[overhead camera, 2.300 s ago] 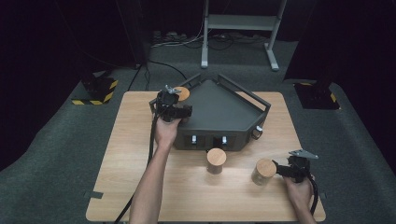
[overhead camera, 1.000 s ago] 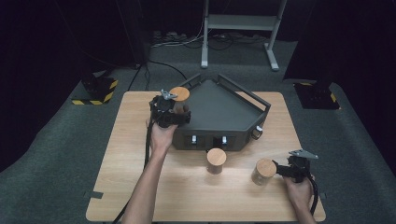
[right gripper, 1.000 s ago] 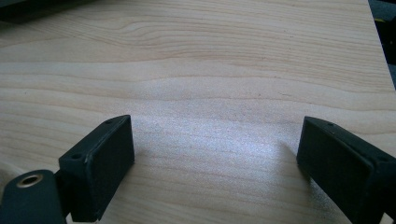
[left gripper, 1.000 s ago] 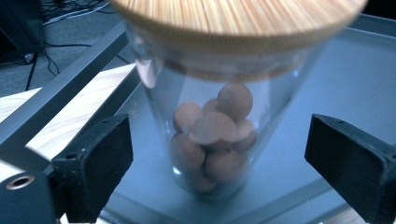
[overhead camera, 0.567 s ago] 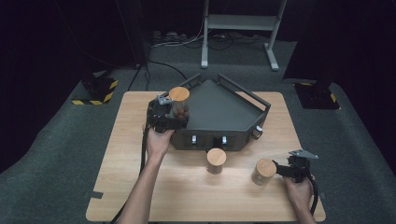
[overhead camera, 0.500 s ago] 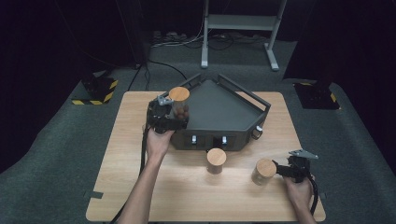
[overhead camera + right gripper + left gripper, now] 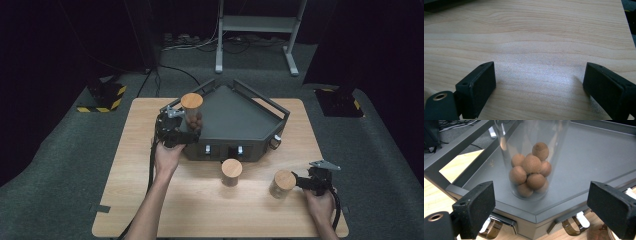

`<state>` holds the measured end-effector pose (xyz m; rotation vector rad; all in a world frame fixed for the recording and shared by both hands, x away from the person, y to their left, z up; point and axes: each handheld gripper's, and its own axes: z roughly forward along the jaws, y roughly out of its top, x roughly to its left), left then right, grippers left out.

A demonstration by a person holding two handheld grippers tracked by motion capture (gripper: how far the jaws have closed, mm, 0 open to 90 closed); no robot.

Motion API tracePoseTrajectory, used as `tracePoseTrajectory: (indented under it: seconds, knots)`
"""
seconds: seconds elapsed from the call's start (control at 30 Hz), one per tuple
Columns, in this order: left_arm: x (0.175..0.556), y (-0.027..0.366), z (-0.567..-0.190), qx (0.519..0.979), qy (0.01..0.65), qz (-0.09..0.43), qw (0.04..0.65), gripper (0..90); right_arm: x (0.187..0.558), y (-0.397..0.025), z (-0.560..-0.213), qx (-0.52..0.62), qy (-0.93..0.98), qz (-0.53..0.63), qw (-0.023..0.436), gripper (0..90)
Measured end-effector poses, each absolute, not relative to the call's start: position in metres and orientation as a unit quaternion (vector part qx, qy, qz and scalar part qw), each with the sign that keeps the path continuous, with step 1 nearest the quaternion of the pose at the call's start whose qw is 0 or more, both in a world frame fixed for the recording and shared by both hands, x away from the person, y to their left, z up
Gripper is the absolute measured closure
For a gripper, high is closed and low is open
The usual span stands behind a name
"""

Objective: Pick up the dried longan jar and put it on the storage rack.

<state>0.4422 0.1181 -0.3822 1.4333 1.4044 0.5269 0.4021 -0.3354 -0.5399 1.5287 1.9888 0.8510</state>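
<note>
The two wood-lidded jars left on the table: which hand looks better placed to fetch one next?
Probably the right. Its hand-held gripper, jaws open, sits just beside the nearer wood-lidded jar. The left hand-held gripper is at the dark grey tray, open around the clear jar of brown balls.

Probably a lab: dark curtains, hazard-striped floor weights [image 7: 102, 95], cables, metal stand [image 7: 257, 30].

High view looks down the table [image 7: 150, 210]; gripper views sit close, sharing its wood
</note>
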Motion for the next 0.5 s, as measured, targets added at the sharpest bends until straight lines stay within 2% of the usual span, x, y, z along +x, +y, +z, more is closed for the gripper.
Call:
tracePoseTrajectory:
  seconds: [0.5]
  knots:
    - [0.426, 0.124, -0.392, 0.584, 0.583, 0.214, 0.522, 8.3, 0.402, -0.335, -0.540, 0.560, 0.728, 0.312, 0.244, 10.8]
